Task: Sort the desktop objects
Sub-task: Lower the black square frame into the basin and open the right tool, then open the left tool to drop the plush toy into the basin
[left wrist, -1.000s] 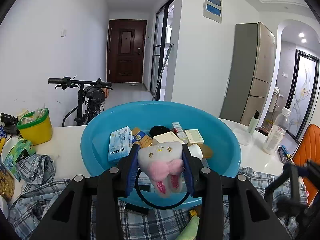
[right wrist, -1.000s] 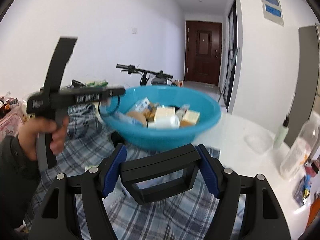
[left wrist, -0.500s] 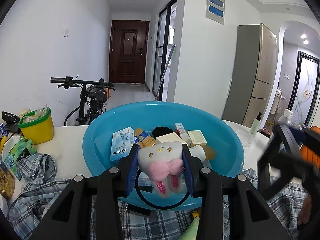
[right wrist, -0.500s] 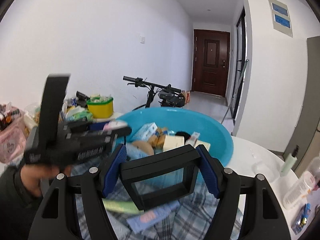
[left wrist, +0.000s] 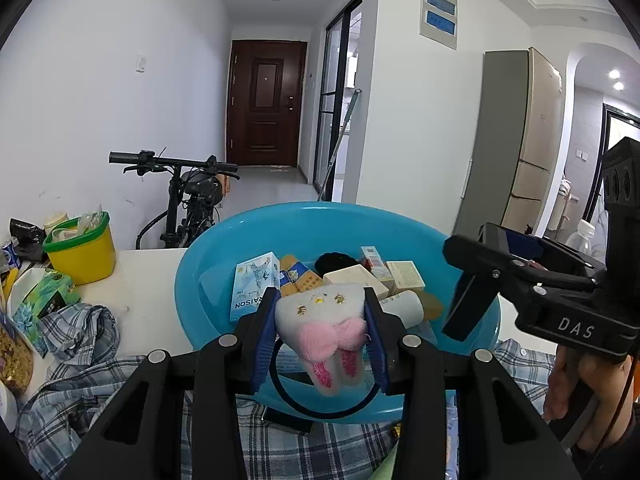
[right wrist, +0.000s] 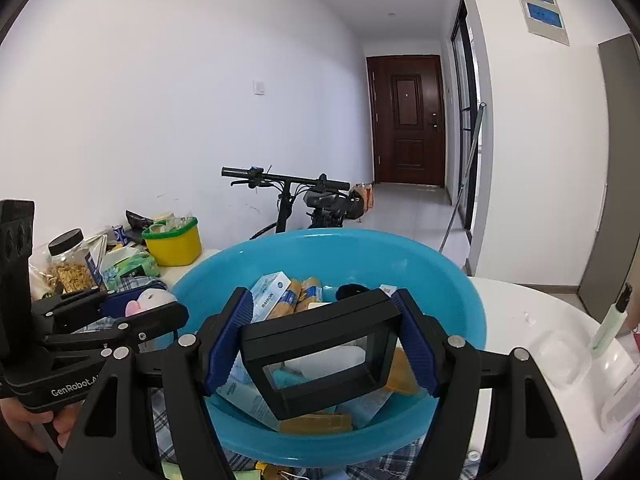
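left gripper (left wrist: 320,336): clamped on plush tooth (left wrist: 320,320), at near rim of blue basin (left wrist: 208,264) | right gripper (right wrist: 320,344): clamped on black frame (right wrist: 320,352), above basin's near side

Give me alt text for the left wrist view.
The left gripper clamps a grey and pink plush toy over a blue basin holding small boxes. The right gripper enters from the right.
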`<state>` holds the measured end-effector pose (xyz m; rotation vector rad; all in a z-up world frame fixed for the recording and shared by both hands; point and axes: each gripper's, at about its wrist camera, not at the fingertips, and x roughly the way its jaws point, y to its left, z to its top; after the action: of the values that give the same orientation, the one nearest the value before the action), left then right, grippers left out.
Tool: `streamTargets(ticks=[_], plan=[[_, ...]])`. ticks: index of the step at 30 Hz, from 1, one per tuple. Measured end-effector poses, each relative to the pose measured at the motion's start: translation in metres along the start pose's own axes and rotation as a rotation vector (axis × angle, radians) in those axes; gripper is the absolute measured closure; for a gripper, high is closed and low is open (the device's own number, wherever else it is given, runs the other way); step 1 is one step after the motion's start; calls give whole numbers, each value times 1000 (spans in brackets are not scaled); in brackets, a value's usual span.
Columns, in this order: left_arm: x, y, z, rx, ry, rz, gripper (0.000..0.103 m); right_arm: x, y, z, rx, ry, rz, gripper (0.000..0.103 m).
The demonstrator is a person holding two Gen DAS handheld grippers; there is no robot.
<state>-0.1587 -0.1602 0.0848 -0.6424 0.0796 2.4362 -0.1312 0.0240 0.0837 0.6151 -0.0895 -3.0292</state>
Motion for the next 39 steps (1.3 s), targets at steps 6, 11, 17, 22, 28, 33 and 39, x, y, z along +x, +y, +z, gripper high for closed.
streamTargets(ticks=[6, 11, 17, 22, 28, 33, 39], plan=[[1, 1, -2, -3, 4, -1, 61, 3, 8, -4, -29, 9, -17, 32], [0, 3, -1, -11, 0, 0, 61, 0, 5, -5, -5, 5, -64, 0], [-1, 5, -2, -11, -6, -4, 61, -6, 6, -4, -6, -25, -67, 0], [-2, 5, -2, -12, -8, -6, 61, -8, 4, -5, 8, -19, -56, 0], [-3, 2, -2, -7, -9, -7, 61, -15, 5, -5, 7, -35, -54, 0], [-1, 0, 2, -11, -20, -8, 61, -16, 5, -5, 12, -32, -52, 0], [5, 3, 9, -55, -48, 140, 0, -18, 6, -6, 1, -34, -63, 0]])
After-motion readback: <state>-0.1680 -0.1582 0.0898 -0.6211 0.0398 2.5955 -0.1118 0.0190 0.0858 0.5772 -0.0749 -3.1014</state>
